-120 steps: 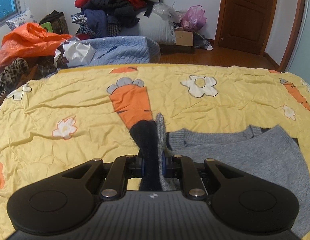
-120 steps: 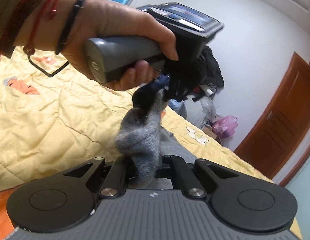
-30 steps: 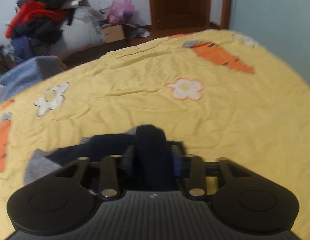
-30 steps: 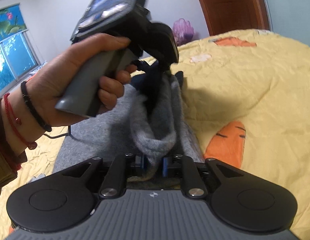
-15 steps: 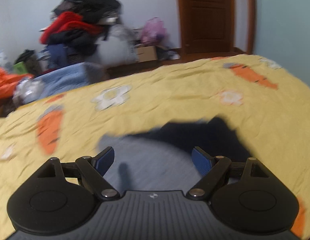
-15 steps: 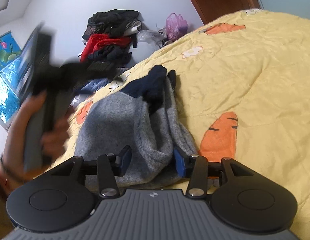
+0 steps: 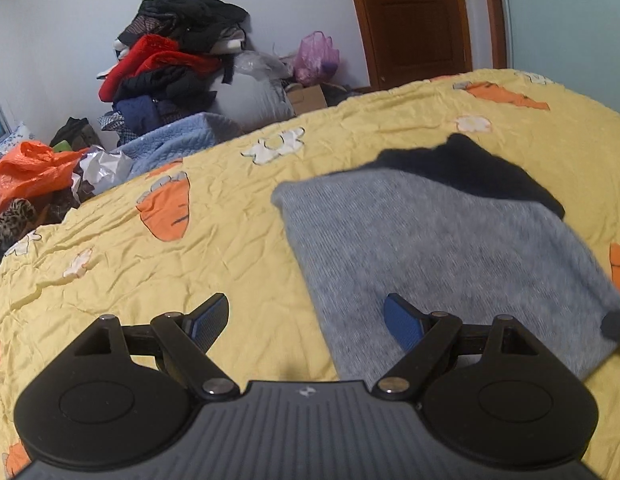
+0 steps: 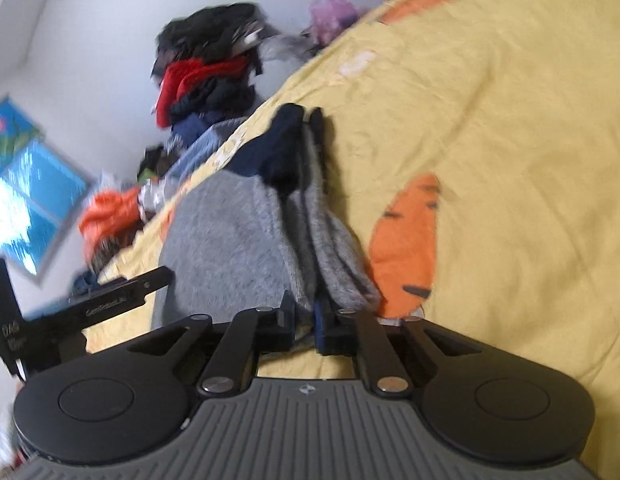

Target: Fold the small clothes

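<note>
Since the frame four seconds earlier, the left gripper (image 7: 306,320) has let go of the dark cuff it then pinched and now hangs clear of the cloth, and the grey knitted sweater with dark navy trim (image 7: 437,240) lies folded on the bed rather than lifted between the two tools. In the left wrist view the blue-padded fingers (image 7: 403,322) stand wide apart with nothing between them; one pad hovers over bare bedding, the other over the near edge of the grey knit. The sweater rests flat on the yellow quilted bedspread printed with orange carrots and white flowers (image 7: 190,264), its dark trim at the far end.

In the right wrist view the right gripper (image 8: 304,320) has its jaws closing — a bunched fold of the same sweater (image 8: 238,240) sits pinched between the pads at the garment's near edge, the grey knit rising from the fingers toward the navy part further off. The left gripper's black body (image 8: 82,308) shows at the left edge of this view, just beside the sweater.

Behind the bed — a heap of red, black and blue clothes (image 7: 170,60) against the white wall, an orange plastic bag (image 7: 26,176), and a brown wooden door (image 7: 413,20).
</note>
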A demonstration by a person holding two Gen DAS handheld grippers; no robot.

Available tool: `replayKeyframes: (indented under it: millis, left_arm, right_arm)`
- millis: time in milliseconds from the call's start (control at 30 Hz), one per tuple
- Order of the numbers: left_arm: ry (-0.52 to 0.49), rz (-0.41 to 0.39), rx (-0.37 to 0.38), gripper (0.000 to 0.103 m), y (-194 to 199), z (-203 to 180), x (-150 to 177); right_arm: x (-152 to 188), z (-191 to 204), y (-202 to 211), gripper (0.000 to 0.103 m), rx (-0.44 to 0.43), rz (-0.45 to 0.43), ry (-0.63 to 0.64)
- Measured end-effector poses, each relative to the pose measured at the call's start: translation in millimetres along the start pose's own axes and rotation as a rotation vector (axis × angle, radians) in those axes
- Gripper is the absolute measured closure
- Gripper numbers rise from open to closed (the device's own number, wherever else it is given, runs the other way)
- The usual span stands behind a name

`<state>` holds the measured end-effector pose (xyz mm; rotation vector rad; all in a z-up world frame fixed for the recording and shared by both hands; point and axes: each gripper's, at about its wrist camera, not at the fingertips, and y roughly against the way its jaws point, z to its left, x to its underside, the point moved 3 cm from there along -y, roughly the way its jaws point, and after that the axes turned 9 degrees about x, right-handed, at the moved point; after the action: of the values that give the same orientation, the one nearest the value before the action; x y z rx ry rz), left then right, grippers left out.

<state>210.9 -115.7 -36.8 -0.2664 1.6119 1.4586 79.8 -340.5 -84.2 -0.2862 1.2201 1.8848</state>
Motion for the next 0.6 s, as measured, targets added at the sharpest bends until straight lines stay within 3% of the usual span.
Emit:
replayKeyframes:
  millis: [67,133,233,333,467,600]
  left_arm:
    - [0.029,0.006,0.032,0.018,0.6,4.0,2.3]
    - [0.089,0.017,0.074,0.018,-0.3,11.7,4.7]
    - [0.204,0.044,0.149,0.018,-6.7,27.0,8.6]
    - [0.331,0.069,0.271,0.018,-13.8,44.0,17.5]
    - [0.456,0.083,0.475,0.018,-18.1,55.9,32.3]
    - [0.503,0.087,0.632,0.018,-23.0,50.1,39.6]
  right_arm:
    - [-6.4,6.8,11.5,0.048,0.009,-0.038,0.063]
    - [-14.6,11.5,18.0,0.033,0.013,-0.07,0.102]
    - [-25.9,12.2,14.3,0.031,0.043,-0.079,0.152]
    - [-31.6,5.7,0.2,0.03,0.033,-0.02,0.173]
    - [-35.4,-8.3,-16.7,0.03,-0.066,0.07,0.12]
    - [-44.1,-19.0,-33.9,0.031,-0.183,0.116,0.075]
